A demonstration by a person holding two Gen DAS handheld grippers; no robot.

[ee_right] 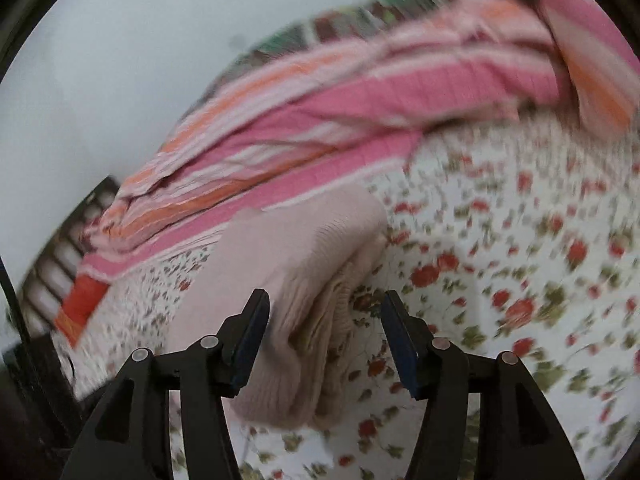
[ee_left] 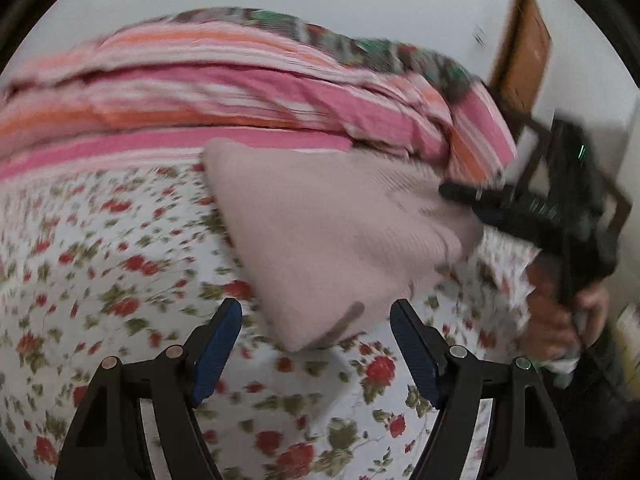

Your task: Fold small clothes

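Note:
A pale pink knitted garment [ee_left: 332, 236] lies folded on the rose-print bedsheet [ee_left: 100, 264]. My left gripper [ee_left: 316, 312] is open, its blue-padded fingers either side of the garment's near corner, not touching it. In the right wrist view the same garment [ee_right: 296, 280] lies as a thick folded bundle with ribbed edges toward me. My right gripper [ee_right: 324, 300] is open and hovers just over the bundle's near end. The right gripper also shows in the left wrist view [ee_left: 460, 192], at the garment's far right edge, held by a hand.
A pink, orange and white striped blanket [ee_left: 224, 92] is heaped along the back of the bed, and shows in the right wrist view [ee_right: 320, 120] too. A white wall and a brown door [ee_left: 524, 52] stand behind. A dark slatted frame [ee_right: 68, 252] sits at the bed's left end.

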